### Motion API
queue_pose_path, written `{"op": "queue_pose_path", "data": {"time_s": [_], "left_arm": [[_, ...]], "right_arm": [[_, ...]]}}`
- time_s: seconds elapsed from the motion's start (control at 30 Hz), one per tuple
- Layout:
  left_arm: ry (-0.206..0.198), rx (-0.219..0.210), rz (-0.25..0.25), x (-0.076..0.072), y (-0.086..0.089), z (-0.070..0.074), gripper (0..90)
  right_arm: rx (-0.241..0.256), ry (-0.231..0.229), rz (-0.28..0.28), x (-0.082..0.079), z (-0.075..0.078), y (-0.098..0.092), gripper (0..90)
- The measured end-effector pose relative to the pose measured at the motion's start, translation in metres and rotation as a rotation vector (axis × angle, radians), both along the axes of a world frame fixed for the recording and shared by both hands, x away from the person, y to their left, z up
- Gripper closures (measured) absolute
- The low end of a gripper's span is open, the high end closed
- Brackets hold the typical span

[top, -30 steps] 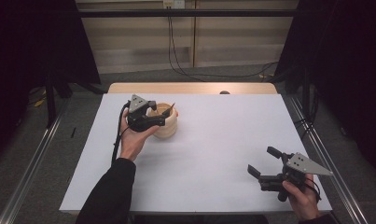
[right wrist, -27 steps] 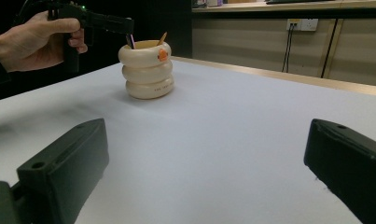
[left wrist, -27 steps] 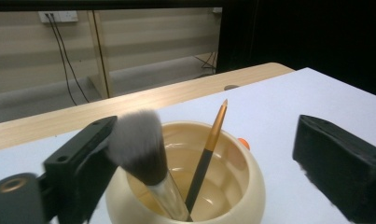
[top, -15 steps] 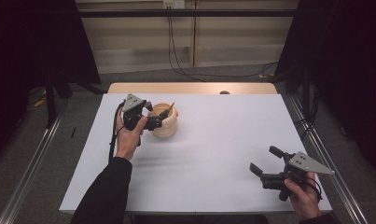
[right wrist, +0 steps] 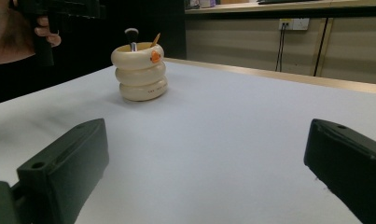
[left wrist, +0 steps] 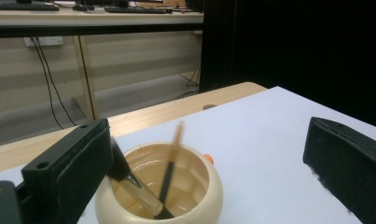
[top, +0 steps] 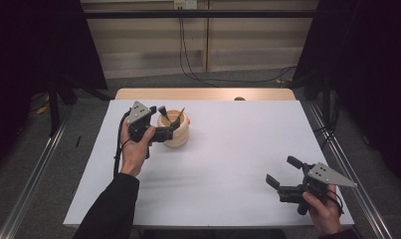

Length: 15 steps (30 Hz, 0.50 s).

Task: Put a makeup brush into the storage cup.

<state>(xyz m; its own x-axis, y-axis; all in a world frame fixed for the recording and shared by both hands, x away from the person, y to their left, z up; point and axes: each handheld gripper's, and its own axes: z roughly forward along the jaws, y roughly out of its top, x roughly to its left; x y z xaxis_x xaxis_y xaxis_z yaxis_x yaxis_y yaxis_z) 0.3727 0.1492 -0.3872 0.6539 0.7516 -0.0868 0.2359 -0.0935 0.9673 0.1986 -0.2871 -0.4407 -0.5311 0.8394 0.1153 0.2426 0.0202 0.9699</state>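
Cup (top: 175, 130): far left part of the table (top: 228, 164)
Brush (left wrist: 129, 179): inside cup, leaning
My left gripper (top: 169, 122): jaws apart, over the cup's rim
My right gripper (top: 283, 175): apart, well away from cup
Advice: I'd centre jaws on the brush handle before closing

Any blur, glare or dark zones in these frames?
Left gripper view: the thin stick in the cream holder is motion-blurred, and the right background is black. Right gripper view: sharp, with the holder evenly lit. High view: the white table is bright with no hard glare, and the edges are dark.
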Motion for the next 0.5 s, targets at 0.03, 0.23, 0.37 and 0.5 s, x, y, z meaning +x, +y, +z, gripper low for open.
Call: {"op": "queue_pose_path", "data": {"time_s": [0.03, 0.23, 0.37, 0.5], "left_arm": [[-0.001, -0.003, -0.003, -0.001, 0.001, 0.0, 1.3], [-0.014, 0.002, -0.01, -0.012, 0.005, 0.002, 1.2], [-0.008, 0.009, 0.002, -0.016, 0.012, -0.001, 1.4], [-0.008, 0.007, -0.006, -0.024, 0.019, -0.003, 1.4]], "right_arm": [[-0.005, -0.001, -0.002, 0.001, 0.0, -0.001, 0.0], [0.005, -0.004, -0.019, 0.0, 0.001, -0.002, 0.0], [0.0, -0.008, -0.011, 0.0, 0.001, -0.001, 0.0], [-0.002, -0.004, -0.017, -0.001, 0.001, -0.002, 0.0]]}}
